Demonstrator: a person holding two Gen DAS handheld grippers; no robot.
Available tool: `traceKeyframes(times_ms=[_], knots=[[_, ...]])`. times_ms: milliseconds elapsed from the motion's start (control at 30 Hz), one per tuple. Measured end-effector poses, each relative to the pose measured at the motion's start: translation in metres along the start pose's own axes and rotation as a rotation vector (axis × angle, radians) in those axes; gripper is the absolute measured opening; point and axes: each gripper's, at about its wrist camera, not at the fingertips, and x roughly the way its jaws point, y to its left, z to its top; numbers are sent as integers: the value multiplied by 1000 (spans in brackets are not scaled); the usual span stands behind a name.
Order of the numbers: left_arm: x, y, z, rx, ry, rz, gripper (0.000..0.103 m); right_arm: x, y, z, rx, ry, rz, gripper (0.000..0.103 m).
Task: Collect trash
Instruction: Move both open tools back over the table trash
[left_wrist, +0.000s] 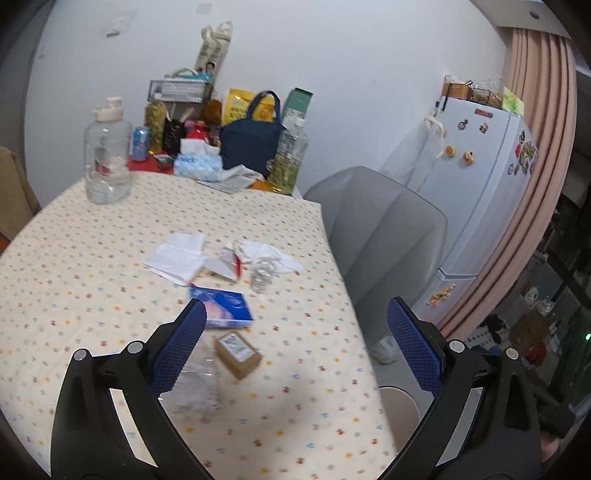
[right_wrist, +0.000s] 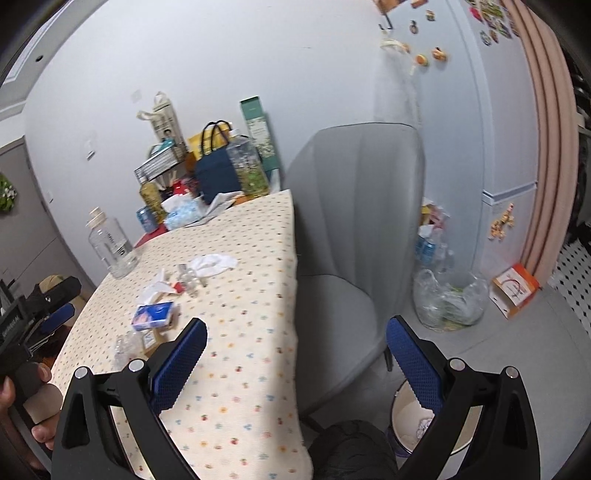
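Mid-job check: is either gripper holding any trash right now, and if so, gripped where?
Nothing is held. The left gripper and the right gripper are both open and bare above the table; the blue box and small brown box lie ungripped on the tablecloth.

You see trash mid-table: blue-white carton (left_wrist: 221, 306) flat, small brown box (left_wrist: 238, 352) nearer, crumpled clear plastic (left_wrist: 195, 384) nearest, white tissues (left_wrist: 177, 254) farther.
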Motion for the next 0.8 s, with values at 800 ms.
traceKeyframes(times_ms=[800], knots=[[-9,104,-28,-148,81,64,97,31,75,-5,-123,70,158,95]])
